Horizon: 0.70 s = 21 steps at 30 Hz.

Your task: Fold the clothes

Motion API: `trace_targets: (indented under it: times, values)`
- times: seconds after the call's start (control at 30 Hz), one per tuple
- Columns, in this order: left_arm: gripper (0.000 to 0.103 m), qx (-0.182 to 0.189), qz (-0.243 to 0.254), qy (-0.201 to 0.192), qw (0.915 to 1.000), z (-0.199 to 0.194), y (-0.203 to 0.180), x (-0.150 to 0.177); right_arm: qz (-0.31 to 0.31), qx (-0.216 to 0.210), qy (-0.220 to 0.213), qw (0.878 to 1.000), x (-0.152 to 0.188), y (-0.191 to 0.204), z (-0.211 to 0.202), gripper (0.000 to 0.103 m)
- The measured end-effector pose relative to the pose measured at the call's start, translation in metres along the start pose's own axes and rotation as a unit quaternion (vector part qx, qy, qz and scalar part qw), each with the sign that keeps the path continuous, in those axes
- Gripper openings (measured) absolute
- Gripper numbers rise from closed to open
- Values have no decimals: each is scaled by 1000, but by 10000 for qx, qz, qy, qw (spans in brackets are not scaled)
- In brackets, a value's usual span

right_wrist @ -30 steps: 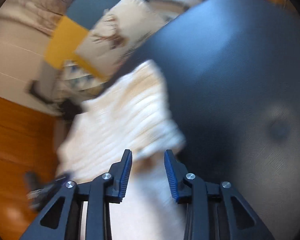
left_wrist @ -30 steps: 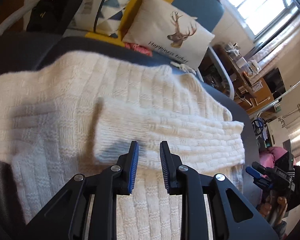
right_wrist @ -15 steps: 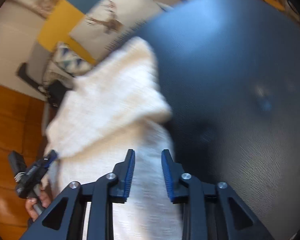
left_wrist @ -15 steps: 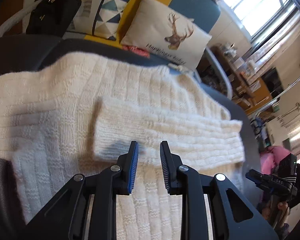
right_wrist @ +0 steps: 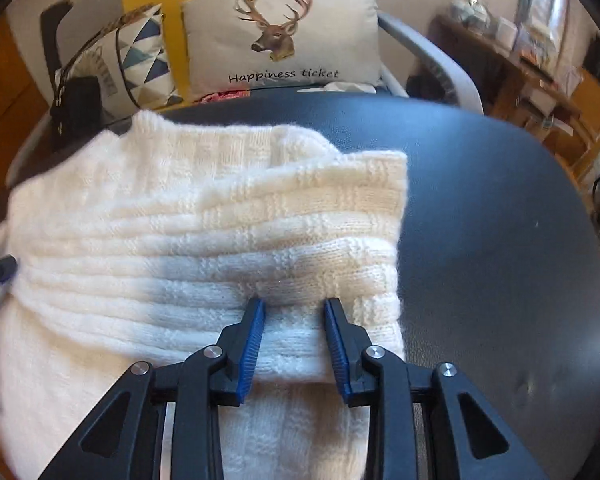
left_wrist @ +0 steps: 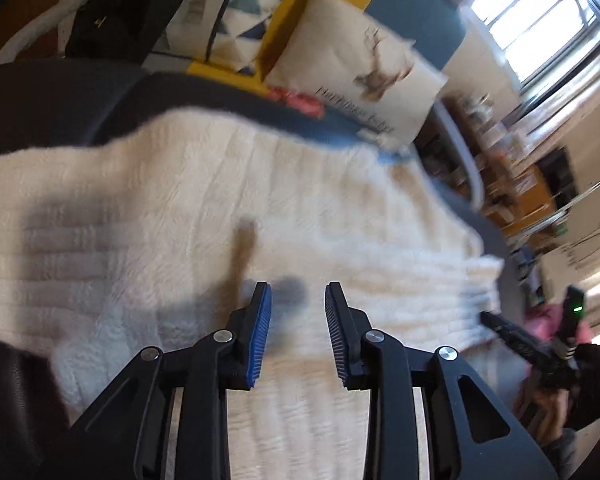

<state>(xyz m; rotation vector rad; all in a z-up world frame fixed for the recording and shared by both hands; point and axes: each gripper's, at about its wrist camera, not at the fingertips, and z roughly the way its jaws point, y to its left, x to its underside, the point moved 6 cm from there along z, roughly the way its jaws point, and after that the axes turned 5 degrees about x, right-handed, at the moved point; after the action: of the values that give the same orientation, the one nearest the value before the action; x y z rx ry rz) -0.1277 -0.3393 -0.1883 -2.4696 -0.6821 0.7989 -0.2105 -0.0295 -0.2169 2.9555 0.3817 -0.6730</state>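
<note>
A cream knitted sweater (left_wrist: pixel 220 208) lies spread on a dark round table (right_wrist: pixel 480 208); it also shows in the right wrist view (right_wrist: pixel 204 220), with a sleeve folded across the body. My left gripper (left_wrist: pixel 298 300) is open and empty, low over the sweater's middle; that view is blurred. My right gripper (right_wrist: pixel 294 312) is open, its fingertips at the folded sleeve's near edge by the sweater's right side. The right gripper's body (left_wrist: pixel 540 344) shows at the far right of the left wrist view.
Behind the table stands a sofa with a deer cushion (right_wrist: pixel 280 36), a triangle-pattern cushion (right_wrist: pixel 140 52) and a black bag (left_wrist: pixel 124 12). A grey chair arm (right_wrist: pixel 432 64) and cluttered wooden shelves (right_wrist: pixel 540 80) are at the back right.
My left gripper has opened wider and moved forward over the sweater. My right gripper has swung round to face the sofa and now sits at the folded sleeve's edge, opened a little wider.
</note>
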Motion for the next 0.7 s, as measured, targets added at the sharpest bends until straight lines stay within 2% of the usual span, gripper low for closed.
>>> trace_targets:
  times: [0.1, 0.17, 0.23, 0.3, 0.33, 0.4, 0.5, 0.6, 0.7]
  values:
    - [30, 483, 98, -61, 9988, 0, -21, -11, 90, -392, -250, 9989, -20, 5, -12, 30]
    - [30, 601, 222, 61, 9979, 13, -35, -12, 26, -435, -325, 9985, -34, 13, -11, 31]
    - [30, 421, 343, 306, 9981, 37, -41, -7, -65, -312, -244, 9992, -45, 19, 1, 31]
    - [30, 14, 474, 463, 9978, 59, -38, -2, -114, -160, -94, 9998, -51, 18, 16, 31]
    - [30, -26, 480, 463, 9978, 63, -34, 1, -166, -57, -19, 9998, -54, 18, 26, 30]
    - [30, 61, 431, 308, 9986, 63, -32, -3, -253, 46, -89, 9996, -61, 18, 40, 30]
    - [30, 264, 147, 250, 9992, 54, -29, -5, -99, -69, -130, 9998, -63, 15, 44, 30]
    - [30, 478, 271, 33, 9985, 33, -36, -1, 12, -302, -102, 9995, -62, 14, 36, 30]
    - [30, 516, 546, -8, 9972, 18, -40, 14, -53, -716, -157, 9973, -52, 18, 15, 31]
